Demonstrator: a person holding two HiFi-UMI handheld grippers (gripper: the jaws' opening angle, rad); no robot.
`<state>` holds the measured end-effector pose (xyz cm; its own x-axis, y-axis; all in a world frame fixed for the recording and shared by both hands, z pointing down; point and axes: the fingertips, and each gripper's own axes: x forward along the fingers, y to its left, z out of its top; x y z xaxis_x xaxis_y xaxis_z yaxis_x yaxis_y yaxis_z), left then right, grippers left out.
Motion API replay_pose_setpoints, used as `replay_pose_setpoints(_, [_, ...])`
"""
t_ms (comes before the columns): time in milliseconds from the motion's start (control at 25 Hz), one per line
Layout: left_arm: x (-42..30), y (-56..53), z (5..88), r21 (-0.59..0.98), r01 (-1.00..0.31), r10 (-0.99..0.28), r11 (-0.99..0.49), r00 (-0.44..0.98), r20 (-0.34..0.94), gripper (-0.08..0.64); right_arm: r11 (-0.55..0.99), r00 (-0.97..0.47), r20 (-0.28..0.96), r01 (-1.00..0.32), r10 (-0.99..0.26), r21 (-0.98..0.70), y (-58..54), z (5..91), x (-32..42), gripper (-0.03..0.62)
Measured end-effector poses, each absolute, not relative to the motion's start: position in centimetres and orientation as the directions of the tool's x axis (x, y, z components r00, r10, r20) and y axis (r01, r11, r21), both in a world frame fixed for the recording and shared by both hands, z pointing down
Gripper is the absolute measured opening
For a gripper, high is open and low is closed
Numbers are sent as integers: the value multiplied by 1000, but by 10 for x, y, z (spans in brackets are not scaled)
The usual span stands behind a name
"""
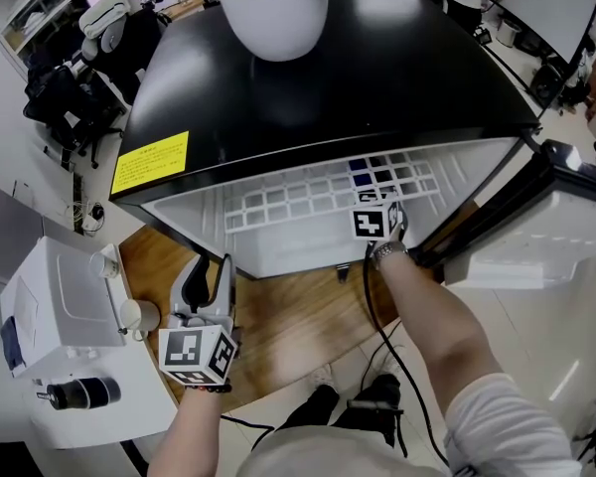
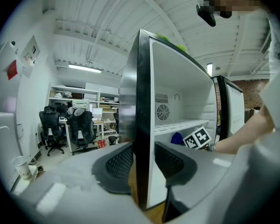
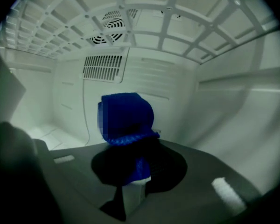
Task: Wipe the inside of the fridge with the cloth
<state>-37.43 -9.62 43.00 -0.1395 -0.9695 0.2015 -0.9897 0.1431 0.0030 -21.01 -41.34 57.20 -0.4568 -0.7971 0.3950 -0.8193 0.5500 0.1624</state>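
Observation:
A black mini fridge (image 1: 377, 78) stands open on a wooden table (image 1: 298, 316), its door (image 1: 536, 217) swung out to the right. My right gripper (image 3: 139, 164) reaches in under the white wire shelf (image 1: 298, 192) and is shut on a bunched blue cloth (image 3: 126, 118), held up near the white back wall by the vent grille (image 3: 102, 66). From the head view the cloth (image 1: 363, 174) shows through the shelf bars. My left gripper (image 1: 211, 264) stays outside at the fridge's lower left, its pads against both faces of the left wall's front edge (image 2: 142, 125).
A white plant pot (image 1: 278, 13) sits on top of the fridge. A white machine (image 1: 70, 336) and a paper cup (image 1: 139, 316) stand left of the table. A cable (image 1: 372, 306) hangs from the right gripper. Office chairs (image 2: 79, 127) stand farther off.

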Motion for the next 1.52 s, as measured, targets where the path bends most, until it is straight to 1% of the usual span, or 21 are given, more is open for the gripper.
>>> replay_pose_setpoints(240, [-375,-97,430,9,-988,-969,151,-146,199,144,496,-400,395,-851,-827,176,-420,571,-195,72])
replay_pose_setpoints(560, [-375,-97,430,14,-988,-969,157,-151,197,141,497,-412,383,-855,-827,152,-414,567,-192,73])
replay_pose_setpoints(840, [-374,-98,430,23,-988,-971,151,-144,192,141,603,-542,339,-791,-769,101,-363,551,-227,72])
replay_pose_setpoints(1160, [-374,-98,430,24,-990,-972,141,-134,191,140,740,-702,302,-673,-645,18,-289,532,-304,72])
replay_pose_setpoints(1360, [-373,-98,430,23,-991,-974,133,-126,191,141,801,-766,299,-598,-569,-8,-254,530,-349,72])
replay_pose_setpoints(1520, [-373,-98,430,24,-991,-974,128,-121,192,141,832,-791,321,-554,-521,-13,-236,540,-376,72])
